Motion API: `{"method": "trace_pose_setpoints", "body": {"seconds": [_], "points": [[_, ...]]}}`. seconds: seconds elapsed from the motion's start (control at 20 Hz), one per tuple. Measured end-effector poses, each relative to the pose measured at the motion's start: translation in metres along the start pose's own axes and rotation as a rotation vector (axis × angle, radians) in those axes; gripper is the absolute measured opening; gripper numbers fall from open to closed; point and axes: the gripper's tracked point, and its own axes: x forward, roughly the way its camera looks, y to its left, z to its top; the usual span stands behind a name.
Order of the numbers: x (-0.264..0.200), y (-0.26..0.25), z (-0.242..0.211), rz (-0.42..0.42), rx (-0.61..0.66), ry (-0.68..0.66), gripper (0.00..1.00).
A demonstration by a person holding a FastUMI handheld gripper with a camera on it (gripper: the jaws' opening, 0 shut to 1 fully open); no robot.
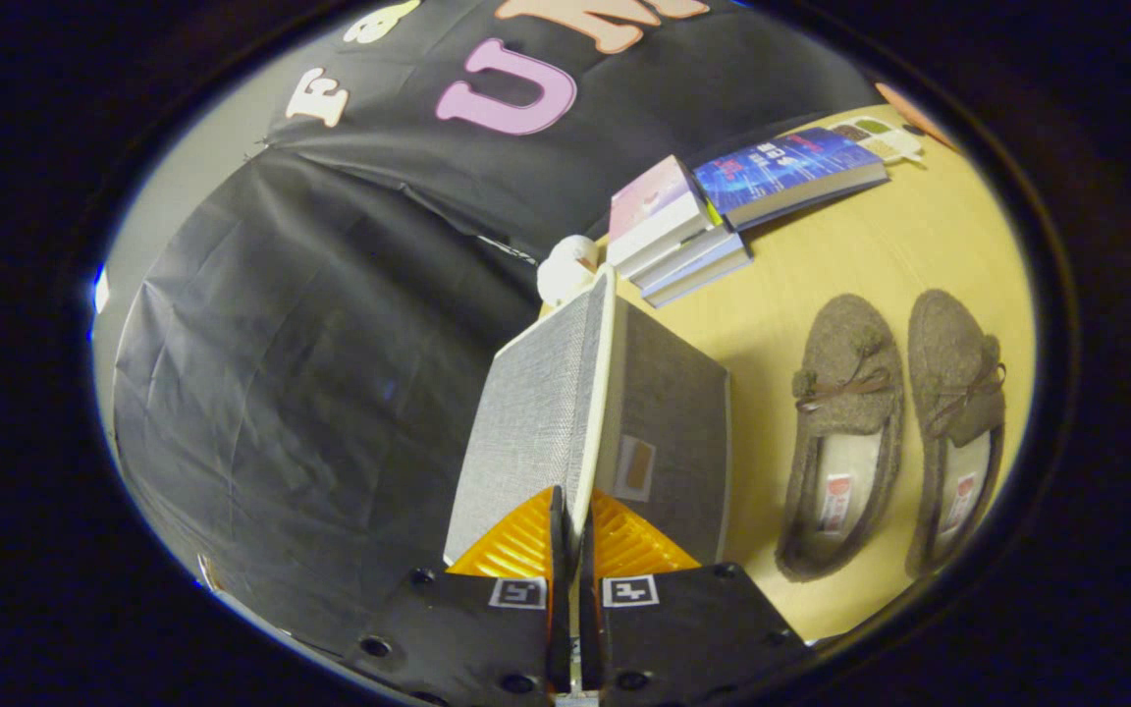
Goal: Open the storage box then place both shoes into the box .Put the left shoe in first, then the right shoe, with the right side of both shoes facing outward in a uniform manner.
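Note:
My gripper [572,530] is shut on the edge of the grey fabric lid [536,422] of the storage box [669,432]. The lid stands raised, nearly upright, with its thin pale edge pinched between the two orange fingers [516,545]. The grey box body sits just right of the lid, with a small label on its side. Two grey-brown fuzzy slippers with bows lie side by side on the wooden table [880,245] to the right of the box: one [845,432] nearer the box, the other [958,412] farther right. Both point toes away from me.
Beyond the box lies a stack of books [673,236], and a blue-covered book [786,172] lies farther right. A small white object [565,270] sits just behind the lid's far corner. The black cloth wall hangs to the left.

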Motion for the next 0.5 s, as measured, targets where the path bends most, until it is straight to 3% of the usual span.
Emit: {"method": "trace_pose_setpoints", "body": {"seconds": [0.5], "points": [[0.016, 0.134, 0.013, 0.121, -0.163, -0.013, 0.07]]}}
